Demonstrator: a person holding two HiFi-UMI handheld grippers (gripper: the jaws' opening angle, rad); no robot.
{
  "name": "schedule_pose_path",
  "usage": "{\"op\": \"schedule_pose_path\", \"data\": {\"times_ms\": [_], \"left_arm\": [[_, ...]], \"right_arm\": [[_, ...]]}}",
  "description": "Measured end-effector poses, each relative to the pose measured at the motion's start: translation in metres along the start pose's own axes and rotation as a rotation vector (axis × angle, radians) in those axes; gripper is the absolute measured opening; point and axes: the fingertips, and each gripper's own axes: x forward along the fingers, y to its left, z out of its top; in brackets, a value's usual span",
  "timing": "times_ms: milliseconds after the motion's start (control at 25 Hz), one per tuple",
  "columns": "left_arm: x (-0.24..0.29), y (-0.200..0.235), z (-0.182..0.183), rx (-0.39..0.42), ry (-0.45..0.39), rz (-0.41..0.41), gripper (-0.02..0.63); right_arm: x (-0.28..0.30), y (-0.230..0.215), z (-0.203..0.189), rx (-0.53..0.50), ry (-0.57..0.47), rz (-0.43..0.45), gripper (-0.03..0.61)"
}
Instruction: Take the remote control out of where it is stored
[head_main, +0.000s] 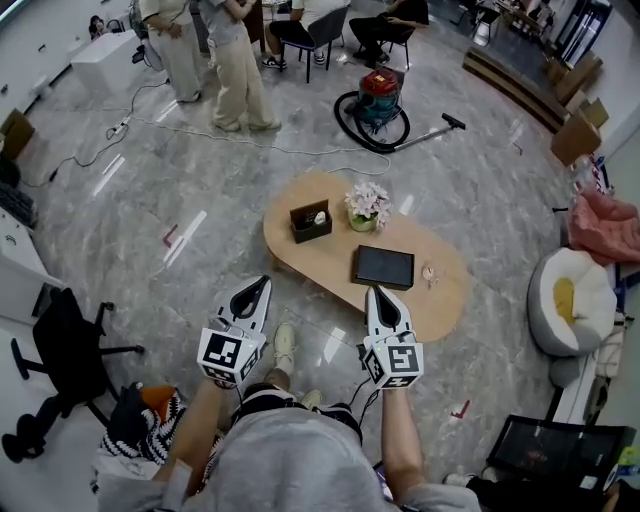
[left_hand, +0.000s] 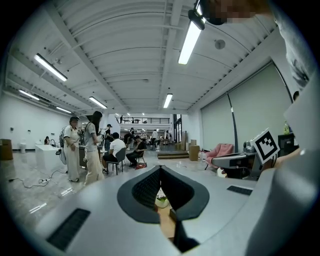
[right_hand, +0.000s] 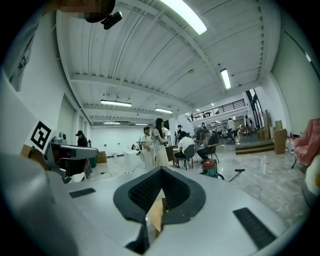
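Grey left gripper (head_main: 264, 283) and right gripper (head_main: 376, 291): jaws together, empty, short of oval wooden table (head_main: 330, 262). Pale remote control (head_main: 319, 217), seemingly, sits in dark open box (head_main: 304, 226) there, untouched; whole retrieval remains.

A pale remote control (head_main: 320, 216) sits inside the dark open box (head_main: 308, 233).

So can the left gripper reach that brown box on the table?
Probably yes: nothing stands between the left gripper and the brown box; the flowers sit beside it. Its fingers are shut, though.
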Motion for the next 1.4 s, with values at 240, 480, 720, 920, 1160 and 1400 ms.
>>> {"op": "schedule_pose_path", "data": {"times_ms": [240,480,720,920,1160,1400], "left_arm": [[0.044,0.042,0.011,0.0,0.007,-0.008,0.008],[0.083,0.082,0.015,0.0,0.018,-0.024,0.008],[0.119,0.123,0.009,0.001,0.027,-0.041,0.008],[0.147,0.151,-0.005,0.006,0.047,-0.063,0.008],[0.168,0.176,-0.023,-0.019,0.061,-0.063,0.008],[0.186,0.187,-0.05,-0.019,0.096,-0.058,0.008]], "right_arm": [[0.058,-0.008,0.009,0.011,0.007,0.0,0.003],[0.11,-0.013,0.016,-0.002,0.022,0.001,0.003],[0.16,-0.019,0.013,0.001,0.034,-0.019,0.003],[0.197,-0.024,0.006,-0.001,0.041,-0.034,0.003],[0.23,-0.032,-0.007,-0.005,0.07,-0.047,0.003],[0.253,-0.039,-0.033,-0.022,0.119,-0.031,0.003]]}}
